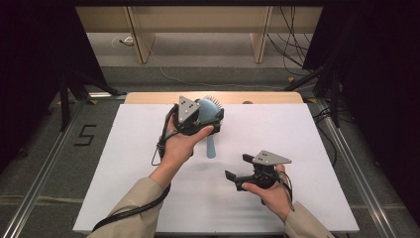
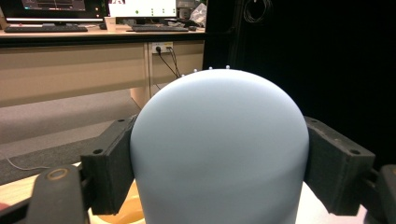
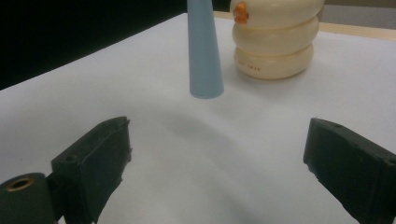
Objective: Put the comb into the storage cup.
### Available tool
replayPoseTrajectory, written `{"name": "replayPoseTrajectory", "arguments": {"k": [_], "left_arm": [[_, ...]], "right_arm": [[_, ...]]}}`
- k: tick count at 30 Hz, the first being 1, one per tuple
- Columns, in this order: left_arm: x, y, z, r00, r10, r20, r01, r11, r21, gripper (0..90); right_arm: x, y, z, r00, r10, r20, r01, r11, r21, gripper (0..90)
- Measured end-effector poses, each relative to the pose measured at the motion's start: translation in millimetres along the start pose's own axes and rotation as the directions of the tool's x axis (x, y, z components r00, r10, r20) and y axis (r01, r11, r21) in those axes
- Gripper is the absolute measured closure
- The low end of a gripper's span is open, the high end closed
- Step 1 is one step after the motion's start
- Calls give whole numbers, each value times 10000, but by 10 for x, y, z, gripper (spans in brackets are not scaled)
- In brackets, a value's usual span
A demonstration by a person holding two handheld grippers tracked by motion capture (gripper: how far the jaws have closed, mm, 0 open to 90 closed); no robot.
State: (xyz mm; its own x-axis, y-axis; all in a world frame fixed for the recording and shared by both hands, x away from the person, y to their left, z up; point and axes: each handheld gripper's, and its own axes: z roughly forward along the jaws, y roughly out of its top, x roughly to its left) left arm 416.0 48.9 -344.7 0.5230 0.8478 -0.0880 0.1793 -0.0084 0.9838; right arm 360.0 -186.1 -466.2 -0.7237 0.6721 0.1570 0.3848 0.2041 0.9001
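Left tongs (image 1: 214, 120): clamped on the rounded head of the blue hairbrush (image 1: 210, 115), one jaw against each side.
Hairbrush: held above the far middle of the white counter (image 1: 307, 198), bristles facing away, handle hanging down toward the person.
Right tongs (image 1: 238, 171): spread wide with nothing between the jaws, near the front right of the counter.
Cream ringed container (image 3: 273, 39): stands just beside the brush handle.

Ahead of me a white table (image 1: 297, 198), grey carpet floor (image 1: 208, 54), black curtains (image 1: 376, 59) at both sides, wooden desk (image 2: 70, 60) with monitors (image 2: 140, 7) beyond.
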Motion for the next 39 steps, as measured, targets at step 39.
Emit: {"name": "replayPoseTrajectory", "arguments": {"k": [39], "left_arm": [[108,114,-14,9993,147,-355,-155,9996,-236,196]], "right_arm": [[-219,-132,-493,9988,56,495,-45,9997,-235,80]]}}
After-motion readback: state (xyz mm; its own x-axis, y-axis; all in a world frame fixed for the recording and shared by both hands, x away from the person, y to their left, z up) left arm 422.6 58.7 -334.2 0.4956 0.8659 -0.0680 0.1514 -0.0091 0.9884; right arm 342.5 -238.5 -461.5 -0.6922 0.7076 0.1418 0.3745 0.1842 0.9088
